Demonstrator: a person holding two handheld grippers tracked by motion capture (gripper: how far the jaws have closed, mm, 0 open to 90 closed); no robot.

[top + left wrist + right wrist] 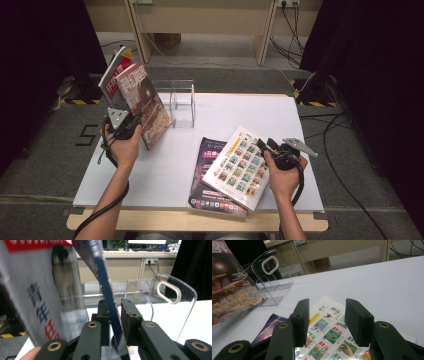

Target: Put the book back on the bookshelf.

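Now, the dark-covered magazine (147, 102) is stood on edge at the left of the table (165, 170), just beside the clear rack (182, 100). Its lower edge is seen between the fingers of the left gripper (134, 125). In the left gripper view those jaws are set a little apart, with a sliver of gap on one side, so the hold is judged loose rather than clamped.

That is where trouble could come. With so little pressure, the tilted magazine could slide along the table or flop flat. The red-and-white magazine (114, 75) leaning behind it could be carried down too. The light rack could also be nudged aside if the magazine is pushed against its wall.

The right gripper (261, 144) is held over the comic-grid magazine (239, 167), jaws wide apart, nothing between them. A careless pinch there could drag the purple magazine (207, 160) underneath.

The count: four magazines are seen, two upright and two stacked flat, plus one rack and two grippers.
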